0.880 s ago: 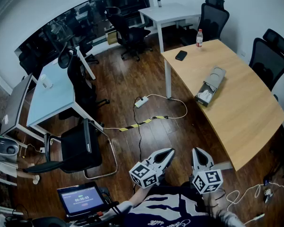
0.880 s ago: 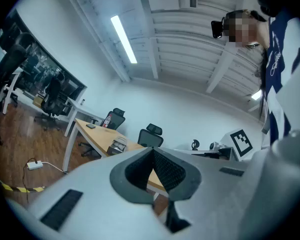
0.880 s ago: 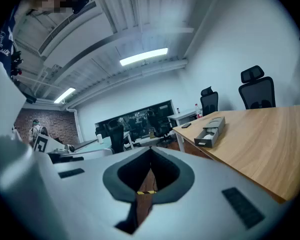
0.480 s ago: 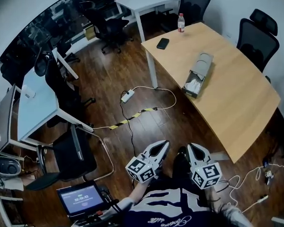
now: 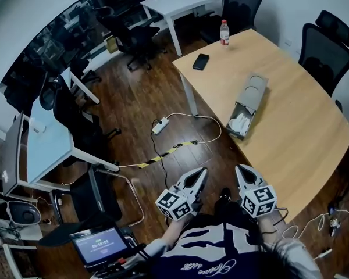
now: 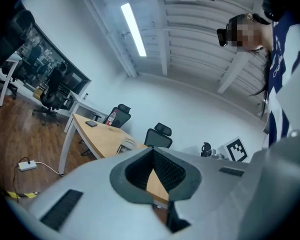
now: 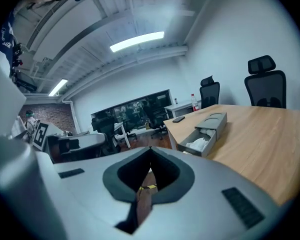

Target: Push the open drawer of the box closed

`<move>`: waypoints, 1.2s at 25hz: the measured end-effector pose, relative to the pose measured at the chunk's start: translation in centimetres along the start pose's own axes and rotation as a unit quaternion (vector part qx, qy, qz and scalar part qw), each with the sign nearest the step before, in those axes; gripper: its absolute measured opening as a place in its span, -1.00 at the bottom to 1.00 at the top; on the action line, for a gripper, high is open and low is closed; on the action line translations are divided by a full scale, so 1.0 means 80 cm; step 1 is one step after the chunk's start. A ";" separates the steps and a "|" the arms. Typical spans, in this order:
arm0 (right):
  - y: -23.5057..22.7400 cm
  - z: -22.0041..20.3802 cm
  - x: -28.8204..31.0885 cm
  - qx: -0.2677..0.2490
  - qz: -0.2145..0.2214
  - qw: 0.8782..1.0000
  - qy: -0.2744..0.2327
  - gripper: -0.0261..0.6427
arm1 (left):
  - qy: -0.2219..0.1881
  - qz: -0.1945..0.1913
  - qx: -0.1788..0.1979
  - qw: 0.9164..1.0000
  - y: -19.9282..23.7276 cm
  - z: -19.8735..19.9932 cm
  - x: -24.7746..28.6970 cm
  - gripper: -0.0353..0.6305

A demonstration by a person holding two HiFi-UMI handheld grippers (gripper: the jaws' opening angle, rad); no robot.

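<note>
Head view: one grey box (image 5: pixel 254 92) lies on the wooden table (image 5: pixel 302 135), near the table's left edge. Its single drawer (image 5: pixel 239 122) is pulled out and holds crumpled white material. The box's long axis runs roughly away from the person, tilted slightly right. The open drawer end points back toward the person and the table's edge. The box top shows two round recesses.

Other items on the table: one dark phone (image 5: pixel 200 61) and one bottle (image 5: pixel 224 32), both at the far end, well apart from the box. A black office chair (image 5: pixel 242 3) stands behind the bottle, and a second black chair (image 5: pixel 324 46) at the table's right side.

On the wood floor left of the table lie one power strip (image 5: pixel 159 125) with a white cable (image 5: pixel 205 120), and one yellow-black strip (image 5: pixel 163 153).

Two grippers are in use. The left gripper (image 5: pixel 201 172) and right gripper (image 5: pixel 241 170) are held side by side close to the person's body, over the floor, well apart from the box. Floor and the table's near edge lie between them and the drawer.

Left gripper view: fingers meet at the tips, nothing between them. Right gripper view: the same, with the open drawer ahead and to the right.
</note>
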State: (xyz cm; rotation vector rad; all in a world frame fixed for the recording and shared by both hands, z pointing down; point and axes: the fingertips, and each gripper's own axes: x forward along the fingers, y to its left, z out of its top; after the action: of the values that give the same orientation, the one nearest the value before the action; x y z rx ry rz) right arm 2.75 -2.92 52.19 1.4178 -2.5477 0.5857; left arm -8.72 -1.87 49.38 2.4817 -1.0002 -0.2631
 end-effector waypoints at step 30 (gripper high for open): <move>-0.176 -0.085 0.175 0.081 -0.020 0.988 0.128 -0.93 | 0.080 0.068 -0.015 0.994 0.064 -0.031 0.133 -0.89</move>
State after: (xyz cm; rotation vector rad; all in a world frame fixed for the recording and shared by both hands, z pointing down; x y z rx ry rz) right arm 6.84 -17.61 66.54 1.3388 -2.3114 0.9207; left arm -3.38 -11.68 53.88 2.3525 -1.0839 -0.0356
